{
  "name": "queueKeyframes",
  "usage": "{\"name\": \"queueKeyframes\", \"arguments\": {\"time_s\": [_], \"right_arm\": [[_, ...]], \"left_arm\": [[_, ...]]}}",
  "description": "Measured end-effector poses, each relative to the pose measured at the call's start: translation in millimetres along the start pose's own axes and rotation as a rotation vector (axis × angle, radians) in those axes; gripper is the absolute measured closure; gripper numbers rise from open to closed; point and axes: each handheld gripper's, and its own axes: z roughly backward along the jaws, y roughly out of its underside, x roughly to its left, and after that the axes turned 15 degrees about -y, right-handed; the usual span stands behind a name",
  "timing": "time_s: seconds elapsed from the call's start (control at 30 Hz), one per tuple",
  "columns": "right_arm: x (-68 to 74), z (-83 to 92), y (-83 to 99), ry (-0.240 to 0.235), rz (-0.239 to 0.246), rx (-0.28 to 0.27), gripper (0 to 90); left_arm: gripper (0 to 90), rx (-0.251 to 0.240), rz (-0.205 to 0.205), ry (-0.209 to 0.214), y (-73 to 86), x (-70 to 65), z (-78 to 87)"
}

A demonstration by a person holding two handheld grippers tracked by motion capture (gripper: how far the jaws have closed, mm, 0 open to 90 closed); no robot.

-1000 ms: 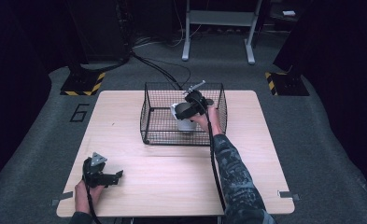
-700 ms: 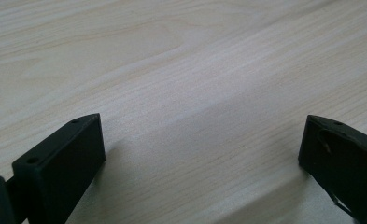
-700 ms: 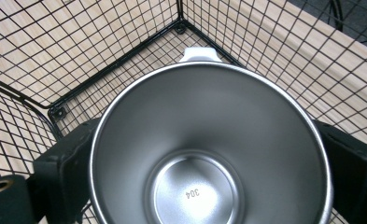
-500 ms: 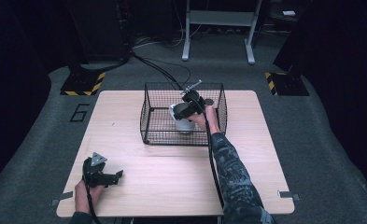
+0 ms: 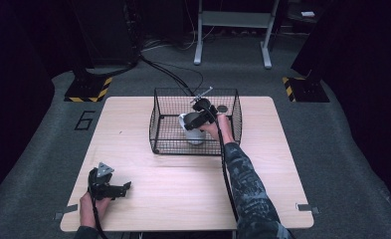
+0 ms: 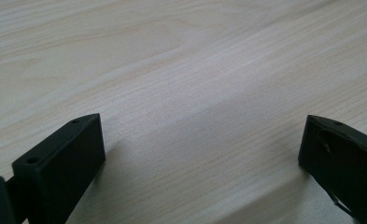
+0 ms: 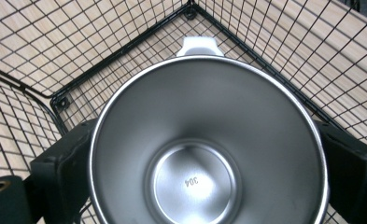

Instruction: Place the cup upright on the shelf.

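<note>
Cup (image 7: 204, 144) clamped in the right tongs (image 5: 195, 121), inside the wire basket (image 5: 163, 124).

Nearest, the left tongs (image 5: 121, 188) rest low on the counter (image 5: 183, 179) by its front left corner, jaws wide apart with nothing between them, just as a second ago. Farther off, the right tongs grip the steel cup from both sides, its white handle (image 7: 199, 45) pointing toward a basket corner. Compared with a second ago, the cup sits slightly lower in the basket.
</note>
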Motion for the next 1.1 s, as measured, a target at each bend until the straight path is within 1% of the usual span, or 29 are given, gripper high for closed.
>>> {"name": "queueKeyframes", "arguments": {"time_s": [0.07, 0.13, 0.17, 0.2, 0.23, 0.27, 0.33, 0.4, 0.43, 0.47, 0.5, 0.6, 0.63, 0.67, 0.77, 0.8, 0.87, 0.93, 1.03, 1.1], "right_arm": [[-0.9, 1.1, 0.3, -0.005, -0.001, 0.006, 5.3], [0.3, 2.5, 2.4, -0.010, -0.023, 0.011, 5.3], [-0.2, 2.8, 3.4, -0.008, -0.009, 0.017, 5.3], [0.8, 2.9, 4.4, -0.006, -0.019, 0.008, 5.3], [0.8, 2.9, 4.4, -0.006, -0.019, 0.008, 5.3], [0.4, 3.5, 5.1, -0.004, -0.013, 0.010, 5.3], [1.7, 3.8, 5.8, -0.005, -0.023, 0.012, 5.2], [1.6, 4.7, 6.8, -0.008, -0.020, 0.022, 4.9], [1.7, 5.2, 7.8, -0.011, -0.018, 0.019, 4.1], [1.8, 4.2, 8.7, -0.018, -0.032, 0.011, 2.5], [1.5, 3.5, 9.1, -0.021, -0.035, 0.017, 0.5], [1.1, 2.1, 10.5, -0.025, -0.036, 0.012, 0.0], [1.0, 3.1, 11.3, -0.029, -0.049, 0.009, 0.0], [1.0, 3.1, 11.3, -0.029, -0.049, 0.009, 0.0], [1.8, 6.4, 12.3, -0.034, -0.061, -0.014, 0.0], [2.6, 8.2, 12.4, -0.033, -0.067, -0.021, 0.0], [4.0, 13.4, 12.5, -0.035, -0.065, -0.046, 0.0], [4.5, 15.6, 12.5, -0.039, -0.063, -0.051, 0.0], [6.5, 21.6, 12.7, -0.035, -0.053, -0.076, 0.0], [9.0, 26.3, 12.4, -0.028, -0.048, -0.083, 0.0]], "left_arm": [[0.4, 0.000, -0.002, 0.000, -0.1, 0.2, 0.0], [0.4, 0.000, -0.003, 0.001, -0.1, 0.2, 0.0], [0.4, 0.000, -0.003, 0.001, -0.1, 0.2, 0.0], [0.4, 0.001, -0.004, 0.002, -0.2, 0.3, 0.0], [0.4, 0.001, -0.004, 0.002, -0.2, 0.3, 0.0], [0.4, 0.001, -0.004, 0.002, -0.2, 0.3, 0.1], [0.4, 0.001, -0.003, 0.002, -0.2, 0.3, 0.1], [0.4, 0.004, -0.009, 0.001, -0.2, 0.7, 0.2], [0.4, 0.004, -0.011, 0.001, -0.2, 0.8, 0.2], [0.4, 0.001, -0.003, 0.002, -0.2, 0.3, 0.1], [0.4, 0.001, -0.004, 0.002, -0.2, 0.4, 0.0], [0.4, 0.001, -0.004, 0.002, -0.2, 0.4, 0.0], [0.4, 0.003, -0.008, 0.002, -0.2, 0.6, 0.1], [0.4, 0.003, -0.008, 0.002, -0.2, 0.6, 0.1], [0.4, 0.003, -0.008, 0.002, -0.2, 0.6, 0.2], [0.4, -0.006, 0.006, 0.000, 0.1, -0.4, -0.5], [0.4, -0.008, 0.012, -0.004, 0.1, -0.9, -0.6], [0.4, -0.004, 0.011, 0.000, -0.1, -0.6, -0.4], [0.4, -0.005, 0.011, 0.000, 0.0, -0.6, -0.4], [0.4, -0.005, 0.011, 0.000, 0.0, -0.6, -0.4]]}}
